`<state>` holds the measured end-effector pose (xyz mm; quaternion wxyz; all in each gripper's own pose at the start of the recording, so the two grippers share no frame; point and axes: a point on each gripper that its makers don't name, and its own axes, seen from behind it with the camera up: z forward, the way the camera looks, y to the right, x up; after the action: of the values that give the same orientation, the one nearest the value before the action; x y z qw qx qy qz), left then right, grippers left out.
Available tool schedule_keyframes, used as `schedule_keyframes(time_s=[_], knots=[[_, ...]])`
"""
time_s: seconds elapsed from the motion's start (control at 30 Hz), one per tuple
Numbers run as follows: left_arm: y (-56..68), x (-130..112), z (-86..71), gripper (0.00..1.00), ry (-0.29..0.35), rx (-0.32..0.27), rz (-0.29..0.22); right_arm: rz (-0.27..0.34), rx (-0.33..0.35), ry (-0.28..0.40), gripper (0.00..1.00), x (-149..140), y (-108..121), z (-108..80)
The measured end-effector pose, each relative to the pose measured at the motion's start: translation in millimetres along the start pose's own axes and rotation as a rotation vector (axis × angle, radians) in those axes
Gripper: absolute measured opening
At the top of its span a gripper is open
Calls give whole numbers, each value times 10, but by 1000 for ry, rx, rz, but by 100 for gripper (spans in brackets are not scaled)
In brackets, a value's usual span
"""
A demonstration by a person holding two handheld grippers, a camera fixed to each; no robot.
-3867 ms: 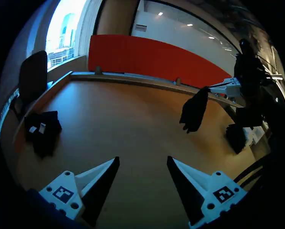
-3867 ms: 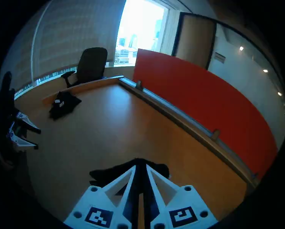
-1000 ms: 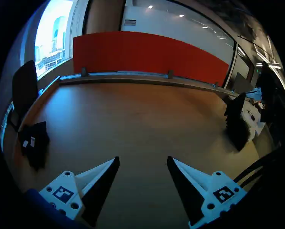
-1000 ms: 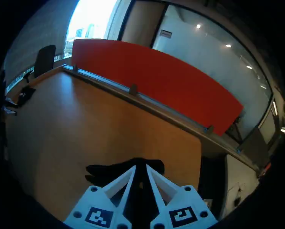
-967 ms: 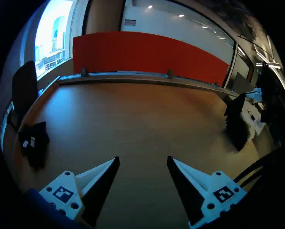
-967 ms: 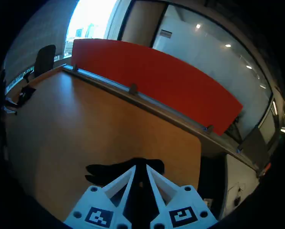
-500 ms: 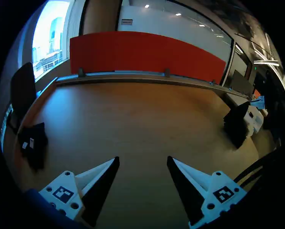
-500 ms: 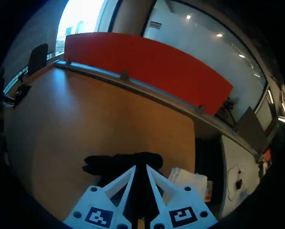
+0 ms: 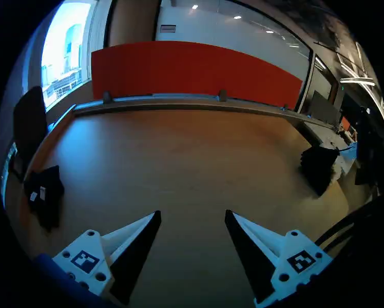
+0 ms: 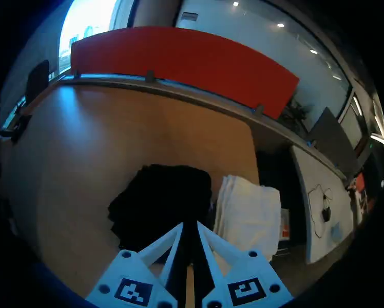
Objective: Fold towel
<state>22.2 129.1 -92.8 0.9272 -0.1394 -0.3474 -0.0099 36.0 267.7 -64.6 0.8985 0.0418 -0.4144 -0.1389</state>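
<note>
In the right gripper view, my right gripper (image 10: 191, 227) is shut on a black towel (image 10: 158, 203). The towel lies bunched on the wooden table (image 10: 115, 133), just left of a stack of folded white towels (image 10: 248, 213). In the left gripper view, that black towel (image 9: 319, 165) sits near the table's far right edge. My left gripper (image 9: 192, 214) hovers open over the bare tabletop (image 9: 181, 154), with nothing between its fingers. A second dark heap of cloth (image 9: 44, 195) with small white tags lies at the table's left end.
A red partition (image 9: 192, 69) on a metal rail runs along the table's far edge. A dark office chair (image 9: 27, 123) stands at the left end by the window. Right of the table is a gap, then a white desk (image 10: 320, 205) with cables.
The right gripper has carried the black towel to the table's right end and lowered it beside the white stack, where it now rests spread out. The left gripper has stayed open and barely shifted.
</note>
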Motion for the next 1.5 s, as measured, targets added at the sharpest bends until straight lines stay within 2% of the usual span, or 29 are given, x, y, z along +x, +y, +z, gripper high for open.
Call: schedule_keyframes(time_s=[0.3, 0.77, 1.1, 1.5], knots=[[-18, -1, -25, 93, 0, 7, 3, 30, -8, -45, 6, -287, -39, 91], [-51, -32, -77, 92, -2, 20, 7, 125, -35, -135, 6, -834, -63, 342], [-62, -38, -119, 93, 2, 25, 11, 169, -56, -161, 6, -925, -14, 469], [-83, -66, -170, 93, 2, 32, 12, 171, -70, -174, 6, -970, -28, 536]])
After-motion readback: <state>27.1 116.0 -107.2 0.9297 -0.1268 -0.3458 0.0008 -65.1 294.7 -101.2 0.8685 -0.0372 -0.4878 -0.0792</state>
